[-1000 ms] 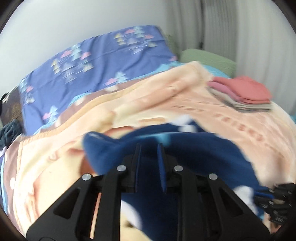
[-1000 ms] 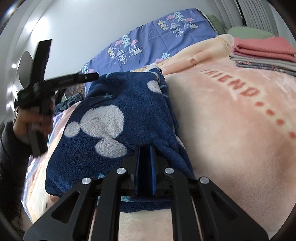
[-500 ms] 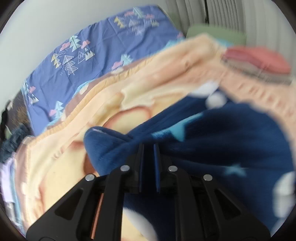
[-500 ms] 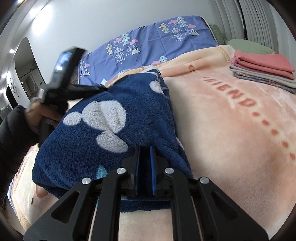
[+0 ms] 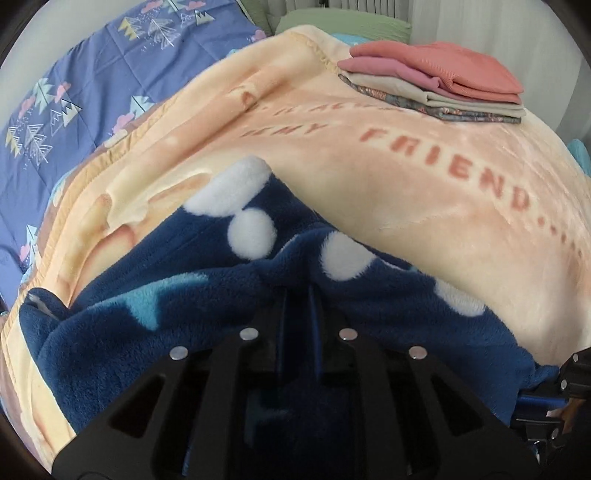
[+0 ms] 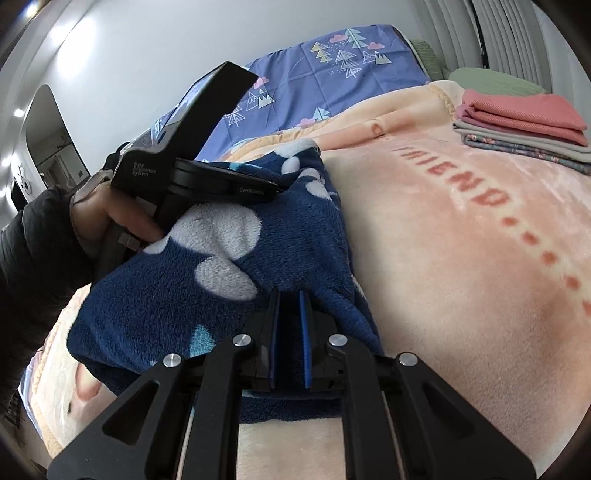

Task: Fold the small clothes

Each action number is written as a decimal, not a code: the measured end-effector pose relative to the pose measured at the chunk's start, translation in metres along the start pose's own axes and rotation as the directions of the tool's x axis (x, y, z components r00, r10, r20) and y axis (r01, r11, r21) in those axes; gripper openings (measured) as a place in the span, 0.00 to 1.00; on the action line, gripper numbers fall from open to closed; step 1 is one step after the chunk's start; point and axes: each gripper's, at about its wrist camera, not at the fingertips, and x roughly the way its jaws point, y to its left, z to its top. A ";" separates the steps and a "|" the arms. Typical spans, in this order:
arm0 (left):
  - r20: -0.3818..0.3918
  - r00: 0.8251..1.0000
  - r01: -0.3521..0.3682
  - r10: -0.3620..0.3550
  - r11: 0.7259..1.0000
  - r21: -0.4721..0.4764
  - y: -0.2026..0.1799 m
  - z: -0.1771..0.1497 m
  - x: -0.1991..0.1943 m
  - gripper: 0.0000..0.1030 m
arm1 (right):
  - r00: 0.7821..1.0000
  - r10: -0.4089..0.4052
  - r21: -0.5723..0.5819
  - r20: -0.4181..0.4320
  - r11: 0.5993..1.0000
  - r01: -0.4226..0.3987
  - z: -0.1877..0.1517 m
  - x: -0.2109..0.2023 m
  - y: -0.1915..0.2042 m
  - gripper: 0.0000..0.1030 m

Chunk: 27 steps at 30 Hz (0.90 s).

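Note:
A navy fleece garment (image 5: pixel 184 332) with white blobs and pale blue stars lies doubled over on the peach blanket (image 5: pixel 406 203). My left gripper (image 5: pixel 297 295) points steeply down into it, shut on a thick fold of the fleece. In the right wrist view a hand (image 6: pixel 110 214) holds that left gripper (image 6: pixel 276 190) low over the garment (image 6: pixel 295 240). My right gripper (image 6: pixel 290 299) is shut on the garment's near edge; it also shows as the right gripper (image 5: pixel 569 387) in the left view's lower right corner.
A stack of folded clothes (image 5: pixel 436 81), pink on top, sits at the blanket's far right, the same stack (image 6: pixel 517 125) in the right view. Behind lie a blue patterned quilt (image 5: pixel 74 92) and a green pillow (image 5: pixel 343 26). A dark sleeve (image 6: pixel 33 258) fills the left edge.
The left gripper's jaws closed on the fleece, then it swung down and toward the right gripper, drawing the garment's side over. The right gripper kept still, holding its edge.

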 end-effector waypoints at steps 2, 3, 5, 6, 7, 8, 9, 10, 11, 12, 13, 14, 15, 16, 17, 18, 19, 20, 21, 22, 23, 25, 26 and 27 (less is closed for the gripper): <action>0.039 0.999 -0.017 0.017 1.000 -0.014 0.001 -0.004 -0.010 0.12 | 1.000 -0.011 -0.014 0.001 1.000 0.011 0.000 -0.001 0.003 0.09; 0.062 0.997 -0.035 0.036 0.999 -0.015 0.001 -0.006 -0.016 0.13 | 1.000 -0.019 -0.025 0.002 1.000 0.019 -0.001 -0.002 0.005 0.09; 0.136 0.984 -0.117 0.119 0.993 -0.021 -0.007 -0.014 -0.046 0.25 | 1.000 -0.021 -0.031 0.004 0.999 0.021 -0.002 -0.003 0.006 0.09; 0.185 0.970 -0.153 0.158 0.987 -0.041 -0.010 -0.021 -0.067 0.50 | 1.000 -0.021 -0.028 0.005 0.999 0.021 -0.002 -0.004 0.005 0.09; 0.242 0.954 -0.168 0.178 0.984 -0.062 -0.012 -0.030 -0.088 0.57 | 1.000 -0.017 -0.020 0.003 1.000 0.017 -0.002 -0.003 0.003 0.09; 0.292 0.939 -0.165 0.179 0.984 -0.074 -0.014 -0.042 -0.108 0.59 | 1.000 -0.005 -0.009 0.002 1.000 0.005 -0.002 -0.003 0.001 0.09; 0.338 0.927 -0.144 0.164 0.986 -0.082 -0.019 -0.057 -0.131 0.60 | 1.000 0.003 -0.001 0.002 1.000 -0.003 -0.002 -0.002 -0.001 0.09; 0.365 0.918 -0.130 0.154 0.988 -0.089 -0.022 -0.072 -0.148 0.60 | 1.000 0.009 0.004 0.003 1.000 -0.009 -0.002 -0.002 -0.002 0.09; 0.387 0.910 -0.124 0.153 0.987 -0.098 -0.027 -0.090 -0.164 0.62 | 1.000 0.011 0.006 0.004 1.000 -0.011 -0.002 -0.003 -0.002 0.09; 0.393 0.906 -0.128 0.159 0.986 -0.104 -0.032 -0.105 -0.173 0.66 | 1.000 0.012 0.008 0.004 1.000 -0.012 -0.002 -0.002 -0.003 0.09; 0.388 0.906 -0.135 0.167 0.985 -0.109 -0.041 -0.129 -0.181 0.67 | 1.000 0.012 0.007 0.005 1.000 -0.012 -0.002 -0.002 -0.003 0.09; 0.370 0.915 -0.128 0.162 0.985 -0.113 -0.051 -0.150 -0.184 0.68 | 1.000 0.011 0.007 0.005 1.000 -0.011 -0.002 -0.002 -0.002 0.09; 0.354 0.922 -0.121 0.154 0.986 -0.115 -0.057 -0.162 -0.183 0.68 | 1.000 0.011 0.007 0.006 1.000 -0.011 -0.002 -0.002 -0.003 0.09; 0.330 0.932 -0.114 0.148 0.986 -0.120 -0.067 -0.181 -0.179 0.68 | 1.000 0.011 0.007 0.007 1.000 -0.011 -0.002 -0.003 -0.003 0.09; 0.323 0.933 -0.125 0.161 0.984 -0.128 -0.077 -0.193 -0.177 0.69 | 1.000 0.012 0.008 0.007 1.000 -0.012 -0.002 -0.002 -0.003 0.09; 0.329 0.924 -0.155 0.193 0.978 -0.139 -0.086 -0.203 -0.176 0.70 | 1.000 0.013 0.007 0.007 1.000 -0.013 -0.002 -0.003 -0.002 0.09; 0.352 0.905 -0.200 0.238 0.970 -0.141 -0.096 -0.211 -0.174 0.70 | 1.000 0.009 0.004 0.008 1.000 -0.009 -0.002 -0.002 -0.002 0.09; 0.362 0.897 -0.220 0.255 0.966 -0.134 -0.103 -0.212 -0.172 0.71 | 1.000 0.006 0.003 0.008 1.000 -0.006 -0.001 -0.002 -0.002 0.09; 0.359 0.896 -0.229 0.260 0.965 -0.129 -0.109 -0.210 -0.169 0.71 | 1.000 0.004 0.001 0.009 1.000 -0.004 -0.001 -0.002 -0.002 0.09; 0.343 0.902 -0.231 0.261 0.965 -0.126 -0.117 -0.205 -0.163 0.71 | 1.000 0.003 0.000 0.009 1.000 -0.003 -0.002 -0.002 -0.001 0.09; 0.343 0.905 -0.222 0.251 0.967 -0.122 -0.119 -0.203 -0.161 0.71 | 1.000 0.002 0.000 0.010 1.000 -0.002 -0.002 -0.002 -0.001 0.09; 0.338 0.897 -0.265 0.286 0.958 -0.108 -0.132 -0.196 -0.153 0.75 | 1.000 0.004 0.002 0.010 1.000 -0.004 -0.002 -0.002 -0.001 0.09; 0.330 0.875 -0.335 0.355 0.935 -0.117 -0.134 -0.193 -0.147 0.75 | 1.000 0.005 0.003 0.010 1.000 -0.005 -0.001 -0.002 -0.001 0.09; 0.323 0.860 -0.376 0.396 0.918 -0.125 -0.132 -0.190 -0.141 0.75 | 1.000 0.006 0.003 0.011 1.000 -0.006 -0.002 -0.002 -0.001 0.09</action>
